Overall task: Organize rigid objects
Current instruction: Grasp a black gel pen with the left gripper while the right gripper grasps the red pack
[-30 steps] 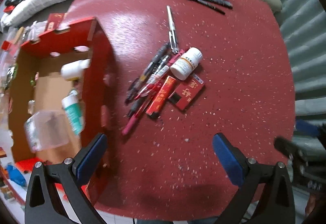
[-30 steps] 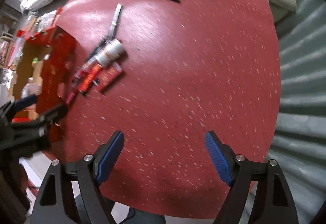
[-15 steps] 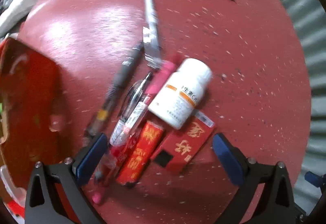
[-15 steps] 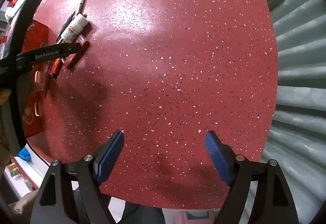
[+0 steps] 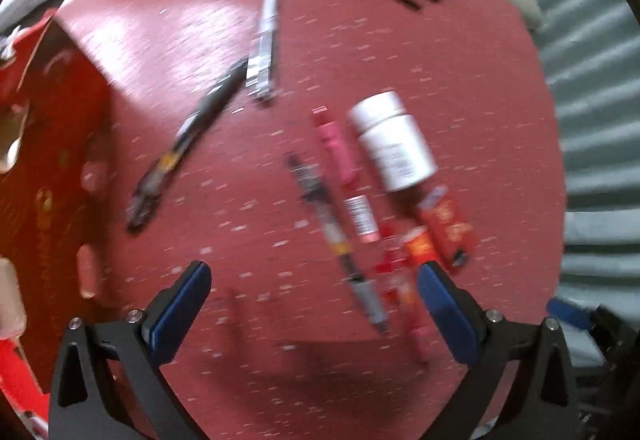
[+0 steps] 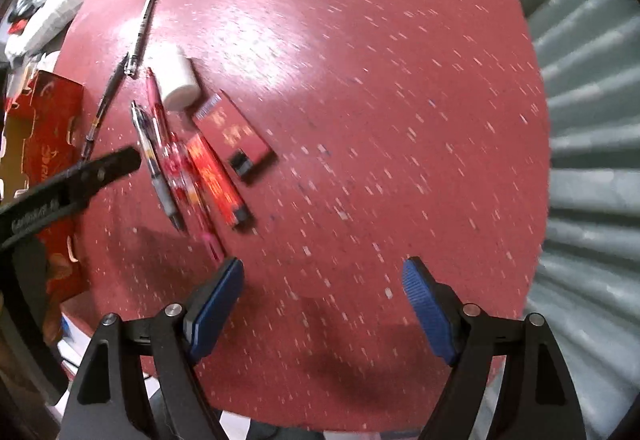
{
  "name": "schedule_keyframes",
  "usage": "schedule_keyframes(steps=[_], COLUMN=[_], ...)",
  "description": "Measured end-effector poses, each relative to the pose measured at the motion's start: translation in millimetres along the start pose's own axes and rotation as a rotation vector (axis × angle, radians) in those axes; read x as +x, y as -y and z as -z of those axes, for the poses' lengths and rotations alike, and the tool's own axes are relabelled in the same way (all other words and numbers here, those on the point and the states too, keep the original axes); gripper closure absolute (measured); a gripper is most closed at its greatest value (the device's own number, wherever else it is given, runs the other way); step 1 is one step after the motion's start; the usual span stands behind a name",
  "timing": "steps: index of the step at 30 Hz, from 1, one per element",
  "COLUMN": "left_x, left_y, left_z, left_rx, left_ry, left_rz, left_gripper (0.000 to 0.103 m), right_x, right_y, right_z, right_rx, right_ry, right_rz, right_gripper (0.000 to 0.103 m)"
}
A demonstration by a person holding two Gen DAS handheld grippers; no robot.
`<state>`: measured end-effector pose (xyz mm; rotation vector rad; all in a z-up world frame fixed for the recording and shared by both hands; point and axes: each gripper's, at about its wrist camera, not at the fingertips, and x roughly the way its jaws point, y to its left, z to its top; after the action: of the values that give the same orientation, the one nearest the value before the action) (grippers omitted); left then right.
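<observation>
Both the left gripper [image 5: 314, 294] and right gripper [image 6: 322, 286] gape wide and empty near the white bottle [image 5: 394, 142], pens and packs around it unsorted

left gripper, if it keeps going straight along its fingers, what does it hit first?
Probably bare red table. The open left gripper points steeply down at it; the clear pen lies just inside its right finger, so it may clip that. Depth is unclear.

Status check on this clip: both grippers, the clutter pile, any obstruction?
Left gripper open, empty. Right gripper open, empty. Pens, white bottle, red packs loose on table. Nothing blocking.
</observation>
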<state>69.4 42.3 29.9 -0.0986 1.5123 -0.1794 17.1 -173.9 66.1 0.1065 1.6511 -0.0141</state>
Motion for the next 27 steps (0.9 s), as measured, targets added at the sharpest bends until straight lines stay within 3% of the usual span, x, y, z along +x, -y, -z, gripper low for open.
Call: schedule_keyframes(steps=[4, 9, 15, 19, 22, 27], left_x=[10, 22, 40, 41, 39, 18], left_y=[-10, -13, -8, -25, -49, -70], left_z=[9, 14, 5, 6, 7, 17], left_rx=[-0.051, -0.114, -0.110, -0.157, -0.241, -0.322], left_ry=[-0.024, -0.026, -0.028, -0.023, -0.030, 0.020], left_rz=[-0.063, -0.068, -0.142, -0.242, -0.183, -0.013], left_gripper=[0.000, 0.000, 0.000, 0.000, 0.000, 0.000], right_x=[9, 4, 5, 8, 11, 13], right_y=[-8, -3, 1, -7, -13, -16], right_z=[-23, -29, -27, -28, -39, -56], right_rx=[-0.045, -0.058, -0.059, -0.093, -0.119, -0.122], right_ry=[0.004, 0.012, 0.006, 0.020, 0.029, 0.038], right_rz=[0.009, 0.013, -0.002, 0.016, 0.028, 0.012], right_gripper=[0.020, 0.020, 0.020, 0.020, 0.020, 0.020])
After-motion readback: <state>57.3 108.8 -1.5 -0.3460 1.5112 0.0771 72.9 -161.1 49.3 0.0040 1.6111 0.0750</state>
